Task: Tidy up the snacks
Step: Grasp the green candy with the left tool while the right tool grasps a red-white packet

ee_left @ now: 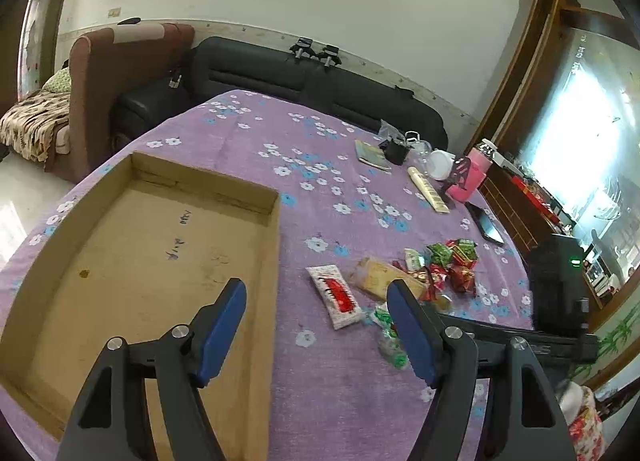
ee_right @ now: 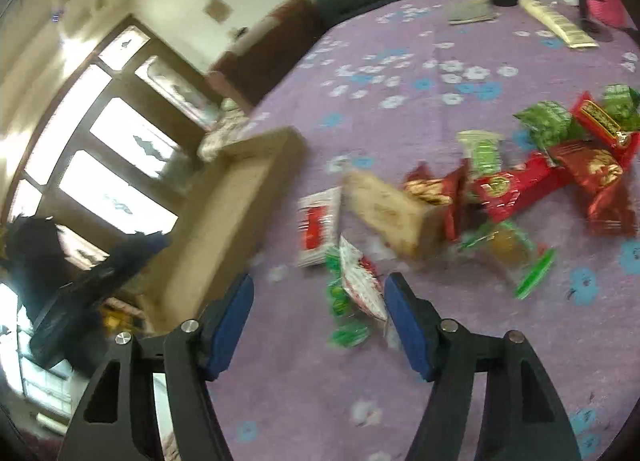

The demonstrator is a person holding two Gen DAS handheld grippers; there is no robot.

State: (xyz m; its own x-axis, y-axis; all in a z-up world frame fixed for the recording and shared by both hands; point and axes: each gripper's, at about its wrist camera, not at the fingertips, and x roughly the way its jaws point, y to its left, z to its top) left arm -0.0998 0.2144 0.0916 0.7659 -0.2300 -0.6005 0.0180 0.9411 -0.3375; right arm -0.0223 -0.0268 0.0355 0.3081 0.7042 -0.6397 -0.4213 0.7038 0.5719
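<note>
Round table under a purple floral cloth (ee_left: pixel 320 221), seen from both wrist cameras.

Left gripper (ee_left: pixel 316 301), lower centre of the left view: blue pads (ee_left: pixel 222 325) spread wide, nothing between them, poised over the right wall of a shallow cardboard tray (ee_left: pixel 276 261). Tray filling the lower left of that view, no snacks inside, only pen marks and a small stain on its floor.

Right gripper (ee_right: pixel 319 293), lower centre of the blurred right view: jaws apart, gripping nothing, tips just short of a red-and-white packet (ee_right: pixel 362 281) lying over green-wrapped sweets (ee_right: pixel 340 301).

Snack pile (ee_left: pixel 436 269) at right of centre in the left view, well apart from the tray wall: one white packet with a red picture (ee_left: pixel 336 295) nearest the tray, one tan wrapped cake (ee_left: pixel 380 277) beside it, then a heap of red and green wrappers too overlapped to count. Clear strip of cloth between tray and pile.

Far clutter in the upper right of the left view: a flat booklet (ee_left: pixel 372 155), a small dark object (ee_left: pixel 396 151), a white cup (ee_left: pixel 440 165), a pink bottle (ee_left: pixel 472 177), a cream tube (ee_left: pixel 428 189), and a dark phone (ee_left: pixel 488 227) near the table's right edge. Black sofa (ee_left: pixel 280 69) and brown armchair (ee_left: pixel 120 73) behind the table's far edge; the other gripper's black body (ee_left: pixel 556 285) at the right margin.
</note>
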